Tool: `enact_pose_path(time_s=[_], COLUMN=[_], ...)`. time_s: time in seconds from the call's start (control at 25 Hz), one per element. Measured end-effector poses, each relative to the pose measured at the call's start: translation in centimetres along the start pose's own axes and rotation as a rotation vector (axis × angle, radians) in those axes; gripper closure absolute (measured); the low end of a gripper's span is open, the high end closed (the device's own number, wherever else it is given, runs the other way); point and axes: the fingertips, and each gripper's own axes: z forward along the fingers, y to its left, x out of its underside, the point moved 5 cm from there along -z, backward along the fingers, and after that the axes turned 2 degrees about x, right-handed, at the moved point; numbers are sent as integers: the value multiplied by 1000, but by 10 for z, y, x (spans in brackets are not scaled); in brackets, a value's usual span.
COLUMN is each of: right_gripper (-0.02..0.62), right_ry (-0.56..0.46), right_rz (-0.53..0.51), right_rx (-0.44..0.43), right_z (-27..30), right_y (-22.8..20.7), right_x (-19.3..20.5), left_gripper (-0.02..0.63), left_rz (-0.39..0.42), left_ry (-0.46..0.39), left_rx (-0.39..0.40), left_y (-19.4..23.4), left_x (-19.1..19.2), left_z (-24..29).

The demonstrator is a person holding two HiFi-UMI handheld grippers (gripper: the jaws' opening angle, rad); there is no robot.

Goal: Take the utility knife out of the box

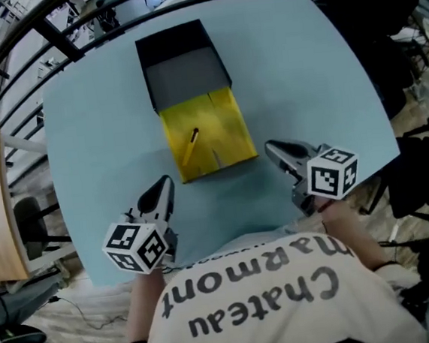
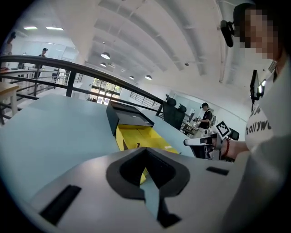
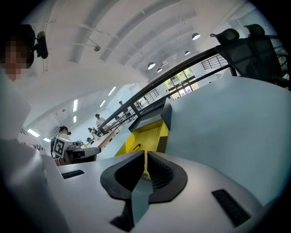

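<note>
Pale blue desk: the utility knife lies in the open box, its long axis slanting toward the far right corner, nearer the left gripper than the right gripper, both jaws closed and empty by the near edge.

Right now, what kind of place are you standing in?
Probably a big open office or lab hall. A black railing runs beside the blue table, an office chair stands nearby, and a person works farther off under ceiling lamps.
</note>
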Motion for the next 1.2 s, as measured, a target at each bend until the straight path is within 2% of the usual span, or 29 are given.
enact_pose_path(time_s=[0.2, 0.48, 0.68, 0.72, 0.8, 0.88, 1.04, 1.2], right_gripper=[554, 552, 552, 552, 552, 552, 552, 552], right_ry=[18, 34, 38, 38, 33, 21, 8, -10], right_rz=[-23, -120, -108, -100, -84, -63, -52, -29], right_rx=[39, 48, 49, 52, 66, 79, 93, 107], right_z=[17, 27, 31, 31, 30, 27, 21, 17], right_y=[-16, -20, -22, -24, -28, -31, -36, -41], right_x=[-1, -4, -1, -1, 0, 1, 4, 6], left_gripper=[603, 603, 601, 593, 507, 492, 466, 457], left_rz=[28, 157, 212, 228, 255, 289, 416, 629], left_ry=[42, 97, 203, 225, 269, 310, 369, 549], left_rx=[30, 33, 35, 37, 42, 40, -7, -56], left_y=[3, -10, -12, -11, -10, -10, -8, -2], left_x=[-13, -21, -19, -20, -21, -22, -25, -19], left_z=[24, 58, 79, 84, 94, 102, 120, 137])
